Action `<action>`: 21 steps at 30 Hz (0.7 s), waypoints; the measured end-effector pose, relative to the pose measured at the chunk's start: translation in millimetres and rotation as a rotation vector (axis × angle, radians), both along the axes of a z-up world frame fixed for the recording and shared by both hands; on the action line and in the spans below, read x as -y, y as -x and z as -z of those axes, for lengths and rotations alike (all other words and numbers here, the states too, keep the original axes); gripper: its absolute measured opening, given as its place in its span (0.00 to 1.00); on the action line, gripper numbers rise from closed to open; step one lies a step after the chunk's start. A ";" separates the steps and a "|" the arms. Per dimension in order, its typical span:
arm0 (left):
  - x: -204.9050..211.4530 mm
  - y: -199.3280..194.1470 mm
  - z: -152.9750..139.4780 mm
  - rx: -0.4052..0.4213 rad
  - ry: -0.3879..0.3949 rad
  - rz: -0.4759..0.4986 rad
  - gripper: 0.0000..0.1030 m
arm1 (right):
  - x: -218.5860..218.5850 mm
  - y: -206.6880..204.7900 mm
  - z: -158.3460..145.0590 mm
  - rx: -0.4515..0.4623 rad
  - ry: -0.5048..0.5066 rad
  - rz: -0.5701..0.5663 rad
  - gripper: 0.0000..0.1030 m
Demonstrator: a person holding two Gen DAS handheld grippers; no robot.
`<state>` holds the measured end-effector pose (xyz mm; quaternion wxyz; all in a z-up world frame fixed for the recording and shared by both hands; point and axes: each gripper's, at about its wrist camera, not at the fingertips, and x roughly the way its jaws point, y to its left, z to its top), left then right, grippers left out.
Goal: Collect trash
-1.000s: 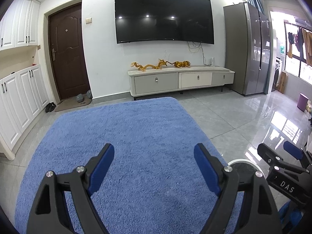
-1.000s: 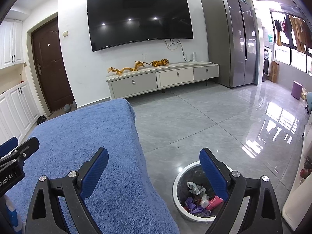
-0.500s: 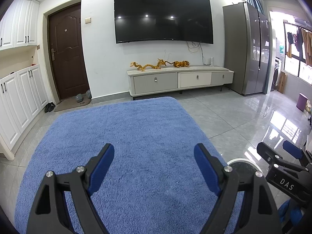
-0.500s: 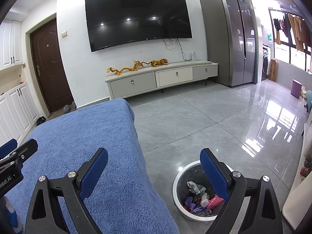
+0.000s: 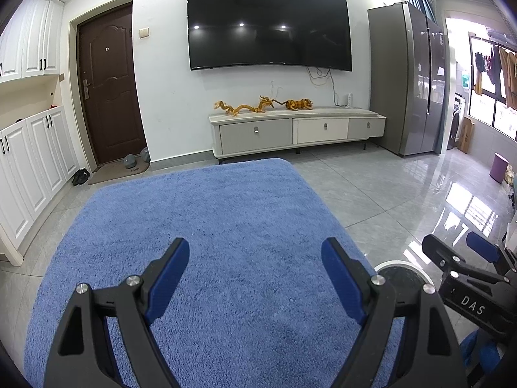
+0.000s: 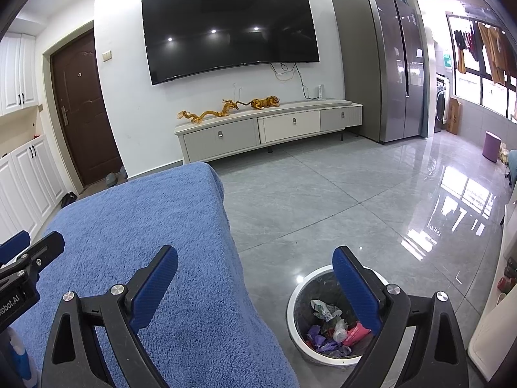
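Bin [image 6: 326, 320], white-rimmed, on the grey floor [image 6: 323, 200]: it holds crumpled trash [image 6: 332, 326], purple, white and pink. My right tongs [image 6: 255, 268] hang spread wide and empty; their right finger overlaps the bin's rim in view. My left tongs [image 5: 255, 260], likewise spread and empty, hover over the blue towel [image 5: 226, 226], the bin just to their right.

Home living room: wall television [image 5: 268, 24], fridge [image 5: 404, 77]

White-rimmed bin [image 6: 326, 350] at lower right holds crumpled trash [image 6: 334, 328], apparently wrappers in purple, white and red.
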<state>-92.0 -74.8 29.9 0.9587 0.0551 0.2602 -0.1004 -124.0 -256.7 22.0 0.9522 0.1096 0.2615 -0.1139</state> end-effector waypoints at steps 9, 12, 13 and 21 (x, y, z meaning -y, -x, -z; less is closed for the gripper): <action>-1.6 -1.0 1.4 -0.009 0.002 0.005 0.81 | -0.2 1.2 1.2 -0.002 -0.002 -0.001 0.94; -2.9 -2.5 2.1 -0.015 0.005 0.006 0.81 | -0.1 1.0 1.7 -0.002 -0.003 -0.002 0.95; -2.6 -1.5 1.8 -0.016 0.006 0.006 0.81 | -0.1 0.9 1.6 -0.002 -0.003 -0.002 0.95; -4.9 -4.5 0.4 -0.027 0.010 0.007 0.81 | -0.7 0.5 2.0 -0.004 -0.003 -0.003 0.95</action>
